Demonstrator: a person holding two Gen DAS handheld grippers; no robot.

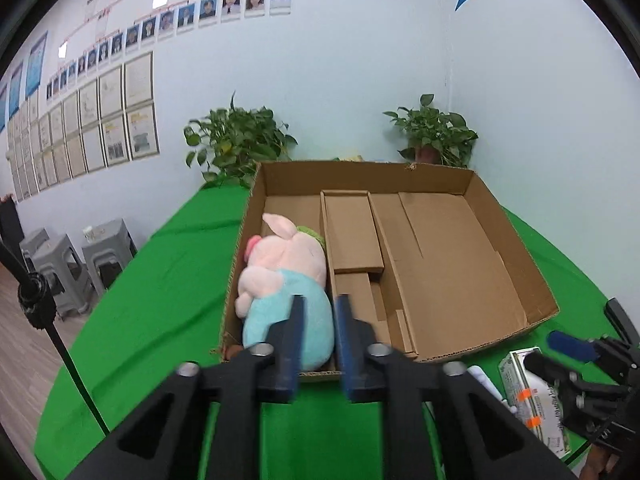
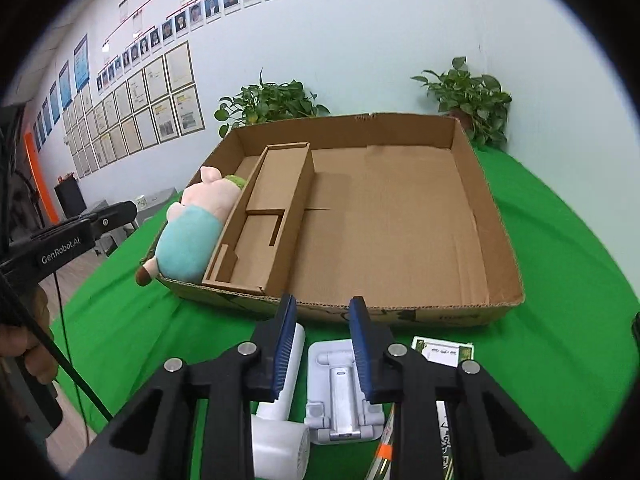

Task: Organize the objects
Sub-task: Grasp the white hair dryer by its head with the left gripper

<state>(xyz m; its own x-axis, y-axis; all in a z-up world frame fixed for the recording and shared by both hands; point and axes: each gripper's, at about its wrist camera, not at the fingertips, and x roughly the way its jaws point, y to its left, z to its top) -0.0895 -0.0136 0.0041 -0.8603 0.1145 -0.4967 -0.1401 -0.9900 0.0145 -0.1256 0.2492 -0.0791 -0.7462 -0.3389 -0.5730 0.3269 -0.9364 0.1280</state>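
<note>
A pink plush pig [image 1: 288, 264] in a teal shirt lies in the left compartment of an open cardboard box [image 1: 516, 240] on the green table. My left gripper [image 1: 320, 300] hovers at the box's near edge, over the pig's teal back. Its jaws stand partly apart and press on nothing. From the right wrist view the left gripper [image 2: 128, 210] stays short of the pig [image 2: 192, 236]. My right gripper [image 2: 323, 300] is open in front of the box [image 2: 500, 220], above a white phone stand [image 2: 340, 392] and a white handheld fan [image 2: 280, 420], gripping neither.
A cardboard divider [image 2: 276, 200] splits off narrow compartments; the box's large right section is bare. A green-white carton [image 2: 442, 350] lies by the stand. Two potted plants [image 1: 240, 140] [image 1: 436, 128] stand behind the box. Grey stools [image 1: 60, 268] and a black stand pole [image 1: 36, 296] are at left.
</note>
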